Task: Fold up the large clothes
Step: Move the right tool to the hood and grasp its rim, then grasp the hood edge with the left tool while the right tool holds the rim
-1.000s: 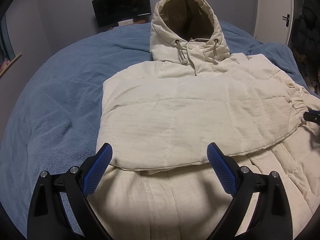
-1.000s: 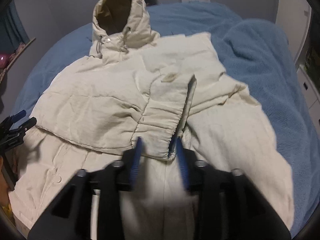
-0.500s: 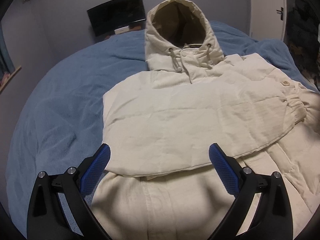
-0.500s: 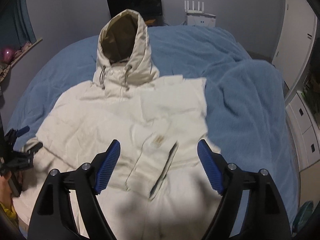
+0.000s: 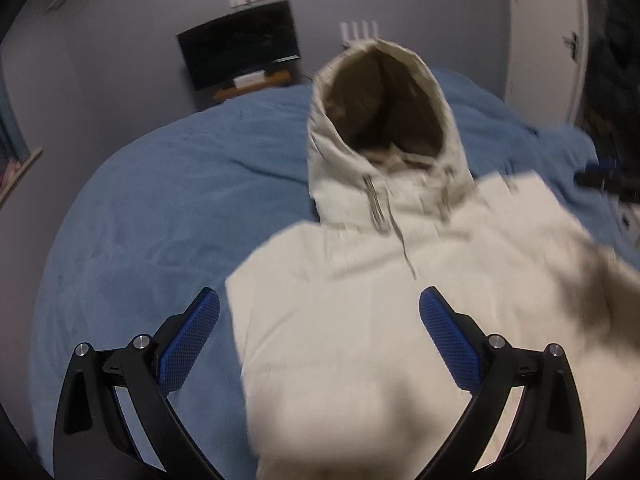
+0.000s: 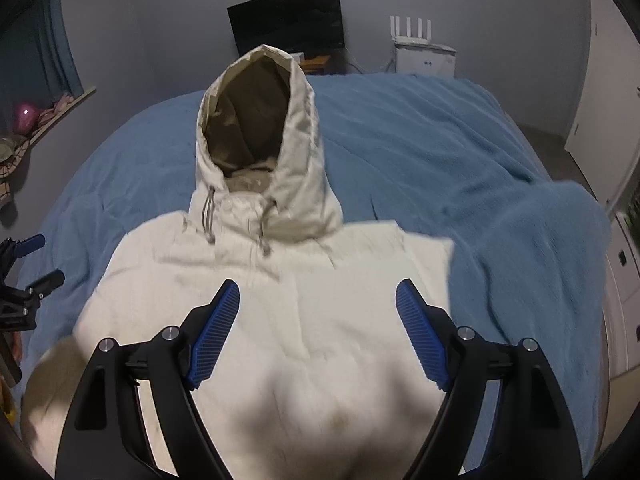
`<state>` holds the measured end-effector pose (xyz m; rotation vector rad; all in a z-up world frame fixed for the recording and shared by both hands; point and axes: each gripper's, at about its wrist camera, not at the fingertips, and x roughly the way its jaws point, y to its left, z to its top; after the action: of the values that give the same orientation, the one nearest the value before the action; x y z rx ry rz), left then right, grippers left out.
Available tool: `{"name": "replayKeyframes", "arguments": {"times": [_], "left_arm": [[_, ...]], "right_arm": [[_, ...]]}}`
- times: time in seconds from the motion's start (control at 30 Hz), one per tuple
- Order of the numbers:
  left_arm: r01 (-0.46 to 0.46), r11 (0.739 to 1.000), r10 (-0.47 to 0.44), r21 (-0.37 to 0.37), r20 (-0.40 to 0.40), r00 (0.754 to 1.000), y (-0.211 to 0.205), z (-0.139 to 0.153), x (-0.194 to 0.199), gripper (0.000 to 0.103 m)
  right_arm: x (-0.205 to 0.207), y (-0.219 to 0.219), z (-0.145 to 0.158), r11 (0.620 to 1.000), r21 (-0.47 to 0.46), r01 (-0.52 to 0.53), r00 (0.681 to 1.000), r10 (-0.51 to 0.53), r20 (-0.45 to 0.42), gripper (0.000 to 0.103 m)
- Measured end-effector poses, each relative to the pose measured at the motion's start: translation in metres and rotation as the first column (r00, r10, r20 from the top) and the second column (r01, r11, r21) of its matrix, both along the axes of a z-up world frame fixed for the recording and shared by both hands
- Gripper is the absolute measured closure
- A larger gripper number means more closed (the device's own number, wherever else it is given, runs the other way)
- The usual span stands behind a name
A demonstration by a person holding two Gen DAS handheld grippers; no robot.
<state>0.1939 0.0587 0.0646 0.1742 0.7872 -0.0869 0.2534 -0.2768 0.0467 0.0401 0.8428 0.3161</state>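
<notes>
A cream hooded jacket (image 5: 360, 340) lies face up on the blue bed (image 5: 160, 220), its hood (image 5: 384, 120) pointing to the far side. Its sleeves are folded in over the body. My left gripper (image 5: 320, 296) hovers open above the jacket's left chest edge, nothing between its blue pads. In the right wrist view the jacket (image 6: 320, 340) fills the foreground, hood (image 6: 256, 128) ahead. My right gripper (image 6: 318, 285) hangs open over the chest, holding nothing. The left gripper (image 6: 24, 276) shows at that view's left edge; the right gripper (image 5: 604, 178) shows blurred at the left view's right edge.
A dark screen (image 6: 288, 20) and a white router on a cabinet (image 6: 424, 48) stand beyond the bed. A rumpled blue blanket (image 6: 540, 248) bunches at the right, by white drawers (image 6: 624, 280). A shelf with a pink object (image 6: 26, 116) runs along the left wall.
The right gripper let go of the sleeve cuff and opened wide. Both grippers rose and drew back from the folded sleeves, now facing the hood. The left stayed open.
</notes>
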Motion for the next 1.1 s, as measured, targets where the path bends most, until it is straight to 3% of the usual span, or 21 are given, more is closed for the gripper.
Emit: {"name": "replayKeyframes", "arguments": {"times": [0.13, 0.33, 0.43, 0.7, 0.77, 0.83, 0.93, 1.1], "left_arm": [[-0.049, 0.996, 0.050, -0.079, 0.009, 0.999, -0.002, -0.019, 0.030, 0.007], [-0.075, 0.997, 0.075, -0.030, 0.000, 0.997, -0.012, -0.071, 0.049, 0.007], [-0.078, 0.996, 0.078, -0.040, -0.017, 0.997, -0.006, -0.090, 0.053, 0.007], [-0.100, 0.987, 0.096, -0.125, -0.032, 0.995, 0.010, -0.103, 0.062, 0.007], [-0.097, 0.987, 0.093, -0.126, -0.036, 0.995, 0.009, -0.106, 0.064, 0.007], [-0.095, 0.989, 0.091, -0.117, -0.043, 0.995, 0.007, -0.108, 0.067, 0.007], [-0.093, 0.990, 0.089, -0.110, -0.035, 0.995, 0.006, -0.108, 0.067, 0.007], [-0.059, 0.988, 0.056, -0.139, -0.026, 0.998, 0.004, -0.090, 0.083, 0.007]], "right_arm": [[0.037, 0.023, -0.009, 1.000, 0.019, 0.008, 1.000, -0.008, 0.016, 0.026], [0.085, 0.045, -0.027, 0.999, 0.043, 0.028, 0.999, -0.029, 0.019, 0.026], [0.112, 0.055, -0.033, 0.997, 0.060, 0.042, 0.999, -0.043, 0.028, 0.026], [0.179, 0.069, -0.035, 0.988, 0.114, 0.104, 0.992, -0.111, 0.056, 0.027], [0.189, 0.073, -0.035, 0.991, 0.096, 0.096, 0.992, -0.103, 0.070, 0.036], [0.192, 0.079, -0.036, 0.996, 0.050, 0.070, 0.993, -0.074, 0.088, 0.088], [0.179, 0.078, -0.033, 0.999, 0.031, 0.041, 0.990, -0.045, 0.133, 0.096], [0.129, 0.072, -0.025, 0.999, -0.041, -0.034, 0.970, 0.043, 0.239, 0.098]]}}
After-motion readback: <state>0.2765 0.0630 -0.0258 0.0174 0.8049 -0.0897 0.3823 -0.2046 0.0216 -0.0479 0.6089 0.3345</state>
